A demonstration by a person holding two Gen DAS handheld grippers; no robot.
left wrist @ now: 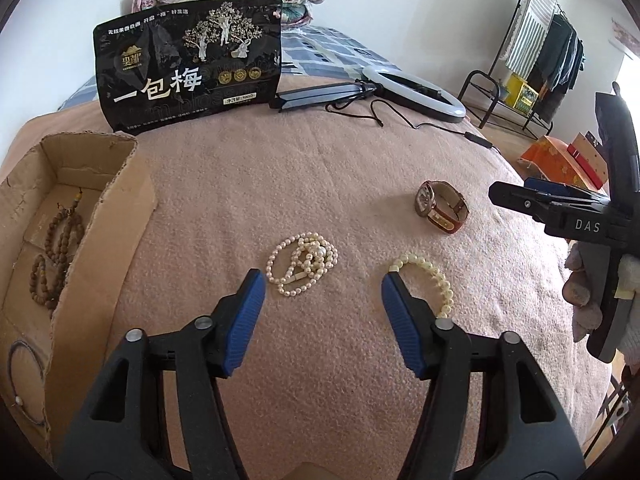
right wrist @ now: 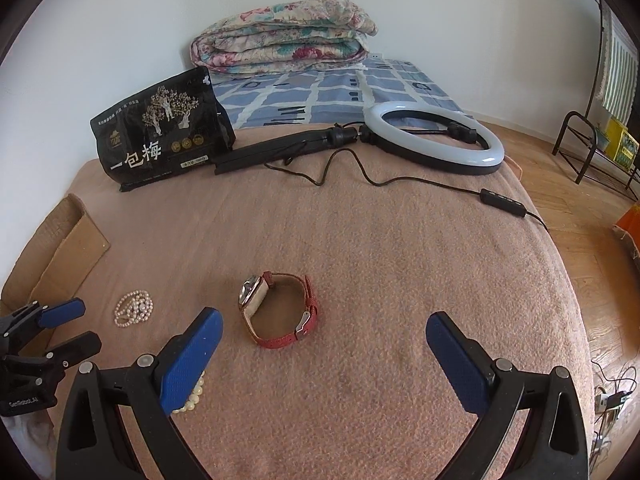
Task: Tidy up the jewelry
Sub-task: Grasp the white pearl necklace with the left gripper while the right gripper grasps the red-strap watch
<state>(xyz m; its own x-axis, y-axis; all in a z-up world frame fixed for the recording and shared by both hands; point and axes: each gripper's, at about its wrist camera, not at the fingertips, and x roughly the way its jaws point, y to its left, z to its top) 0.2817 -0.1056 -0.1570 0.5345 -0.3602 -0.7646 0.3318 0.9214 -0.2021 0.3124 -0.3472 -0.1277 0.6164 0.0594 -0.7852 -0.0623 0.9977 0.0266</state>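
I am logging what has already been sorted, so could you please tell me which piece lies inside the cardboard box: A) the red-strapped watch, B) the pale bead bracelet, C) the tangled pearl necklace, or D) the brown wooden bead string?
D: the brown wooden bead string lies inside the cardboard box, while the other pieces rest on the blanket.

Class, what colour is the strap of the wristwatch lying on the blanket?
The wristwatch has a red strap, clearest in the right wrist view.
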